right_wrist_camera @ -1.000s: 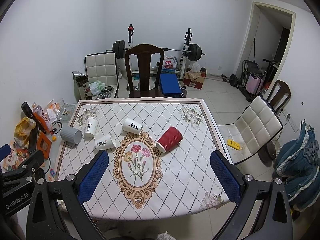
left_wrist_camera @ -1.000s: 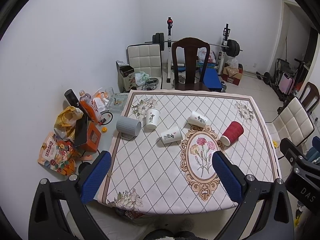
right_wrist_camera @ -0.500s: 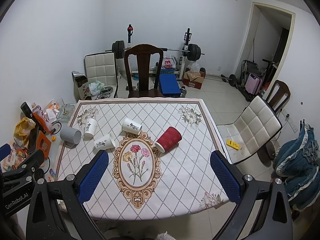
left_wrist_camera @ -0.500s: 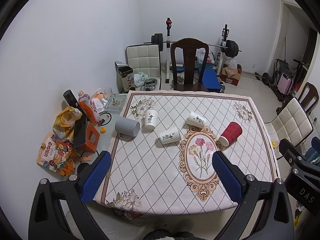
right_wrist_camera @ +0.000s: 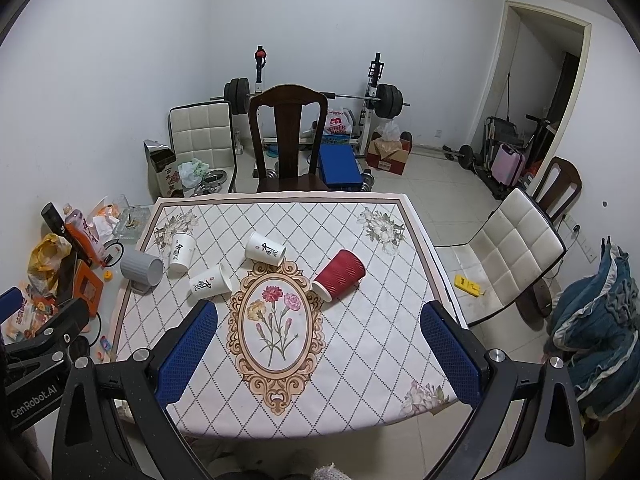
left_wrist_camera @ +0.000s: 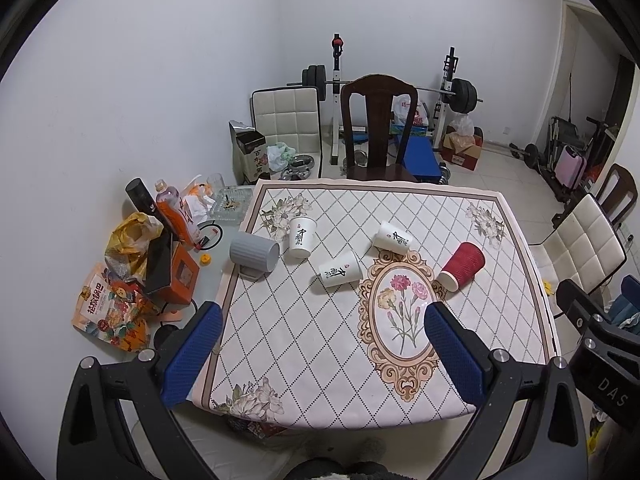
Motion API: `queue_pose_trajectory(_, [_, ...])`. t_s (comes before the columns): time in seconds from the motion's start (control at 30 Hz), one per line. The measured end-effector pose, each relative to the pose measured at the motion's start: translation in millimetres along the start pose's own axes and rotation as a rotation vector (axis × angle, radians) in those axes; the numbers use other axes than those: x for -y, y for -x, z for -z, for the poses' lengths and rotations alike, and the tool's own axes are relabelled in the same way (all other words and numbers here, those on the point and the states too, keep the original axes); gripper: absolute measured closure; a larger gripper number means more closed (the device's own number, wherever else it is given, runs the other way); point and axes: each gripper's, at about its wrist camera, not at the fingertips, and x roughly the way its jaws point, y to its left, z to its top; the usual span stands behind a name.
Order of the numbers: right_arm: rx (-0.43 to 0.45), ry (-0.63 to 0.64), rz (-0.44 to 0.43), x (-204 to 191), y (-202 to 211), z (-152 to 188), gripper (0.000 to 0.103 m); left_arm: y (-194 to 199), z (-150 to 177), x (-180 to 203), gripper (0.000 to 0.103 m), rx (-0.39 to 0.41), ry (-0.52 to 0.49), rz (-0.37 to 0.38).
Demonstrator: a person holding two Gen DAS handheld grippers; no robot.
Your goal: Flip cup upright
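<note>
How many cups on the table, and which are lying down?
5. Grey ribbed cup on its side at the left edge; white paper cup standing beside it; two white printed cups and a red ribbed cup lying down. None seem hidden.

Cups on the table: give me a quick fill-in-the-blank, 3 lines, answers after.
1. The red cup is lying on its ____.
2. The number of white cups on the floral tablecloth is ____.
3. The grey cup lies at the tablecloth's ____ edge in both views.

Answers: side; three; left
</note>
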Motion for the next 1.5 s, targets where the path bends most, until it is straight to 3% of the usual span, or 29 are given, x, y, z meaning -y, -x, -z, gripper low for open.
queue_pose_trajectory(0.43, [-0.011, -0.011, -0.003, -1, -2, 6, 0.000, -1, 0, 2, 0.000, 0.000, 0.000, 0.002])
queue_pose_trajectory(0.6, [-0.055, -0.060, 0.010, -1, -19, 12, 0.000, -29, -1, 3, 0.000, -0.041, 0.007, 0.001])
queue_pose_trajectory(0.97, [-0.330, -0.183, 0.183, 39, -141, 57, 0.000, -140, 13, 18, 0.000, -0.236, -0.074, 0.021])
queue_pose_trajectory(1.2, [-0.490, -0.256, 0.207, 73, -239, 75, 0.001, -219, 6, 48, 0.000, -0.368, -0.081, 0.012])
queue_pose_trajectory(1.5, [-0.640, -0.301, 0.208, 122, -361, 75, 0.001, -328, -28, 97, 0.000, -0.526, 0.051, 0.028])
